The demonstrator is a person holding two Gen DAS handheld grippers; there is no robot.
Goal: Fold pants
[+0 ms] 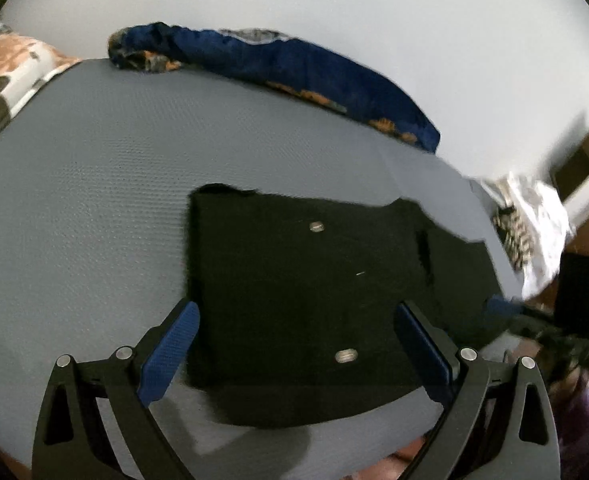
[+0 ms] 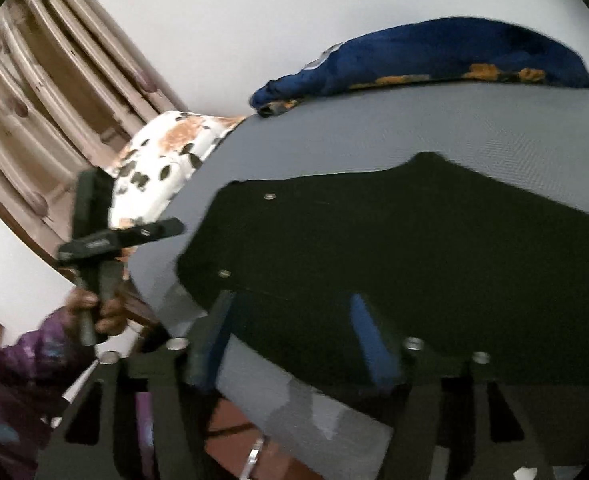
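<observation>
Item: black pants [image 1: 294, 300], lying flat as a compact, roughly square bundle on the grey mat [image 1: 74, 200], close to its near edge; two metal buttons face up.

Tools: we hold the left gripper [image 1: 294, 344] above the bundle, pointing down and forward, blue pads spread so wide that they straddle its whole near side, nothing between them. The right gripper [image 2: 294, 340] (blurred) sits over the same near edge, jaws apart, pinching nothing; no cloth rises with it.

Key relation: the bundle lies straight ahead of and below both tools, its long axis running side to side along the mat's near edge. In the right wrist view the left tool appears off the mat's left corner, held in the person's hand [image 2: 102, 312]. We judge the fold nearly finished; any further fold would start from that near edge.

Other: blue blanket [image 1: 294, 68] along the far edge.
</observation>
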